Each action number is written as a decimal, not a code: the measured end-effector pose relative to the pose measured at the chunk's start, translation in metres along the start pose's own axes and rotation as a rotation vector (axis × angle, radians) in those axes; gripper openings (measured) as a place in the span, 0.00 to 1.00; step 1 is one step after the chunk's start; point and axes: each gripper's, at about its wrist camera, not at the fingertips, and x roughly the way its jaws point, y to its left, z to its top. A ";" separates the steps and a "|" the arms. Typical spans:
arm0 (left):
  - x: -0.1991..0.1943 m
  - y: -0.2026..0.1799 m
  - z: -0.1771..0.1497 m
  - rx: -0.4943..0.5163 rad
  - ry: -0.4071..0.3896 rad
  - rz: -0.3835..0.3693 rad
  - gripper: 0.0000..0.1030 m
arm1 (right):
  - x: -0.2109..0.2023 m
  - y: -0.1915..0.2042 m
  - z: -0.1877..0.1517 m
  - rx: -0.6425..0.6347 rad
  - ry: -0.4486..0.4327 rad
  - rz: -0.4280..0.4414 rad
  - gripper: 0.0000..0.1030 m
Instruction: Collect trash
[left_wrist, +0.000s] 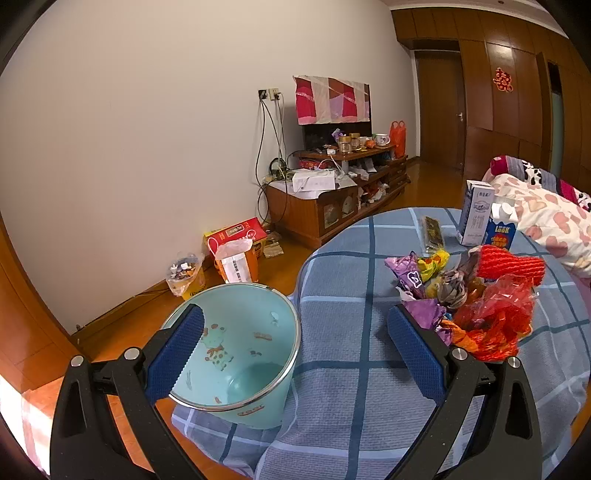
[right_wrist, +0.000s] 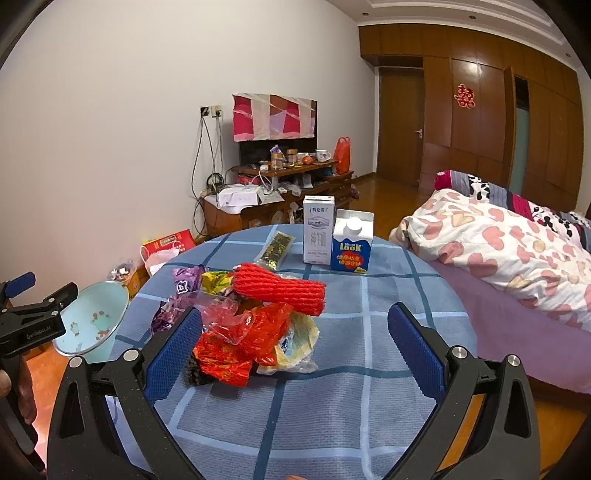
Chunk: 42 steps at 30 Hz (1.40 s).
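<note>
Both claws spread wide and empty, right claw (right_wrist: 291, 350) just before the trash pile (right_wrist: 255, 325) on the desk (right_wrist: 369, 406), nearer to it than left claw (left_wrist: 295, 354), beside the tilted bin (left_wrist: 240, 350); red net sleeve (right_wrist: 280, 291) lying crosswise.

Checked table (right_wrist: 332, 387), wrapper pile (right_wrist: 255, 332), 2 cartons (right_wrist: 334, 240)

Both views were evenly lit by soft indoor light and sharp throughout. Strong fisheye bending curved the wall (left_wrist: 129, 147) and wardrobe (right_wrist: 517, 110), with black vignette in the corners. A sunlit patch hit the floor (left_wrist: 22, 417) near left. Shadows stayed faint.
</note>
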 end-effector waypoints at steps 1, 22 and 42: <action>0.001 0.000 -0.001 0.001 0.001 0.000 0.94 | 0.001 -0.001 0.000 0.001 0.001 0.000 0.96; 0.030 -0.032 -0.016 0.021 0.057 -0.041 0.94 | 0.039 -0.030 -0.019 0.025 0.011 -0.078 0.96; 0.095 -0.107 -0.019 0.089 0.153 -0.182 0.74 | 0.125 -0.033 0.000 -0.065 0.085 0.020 0.76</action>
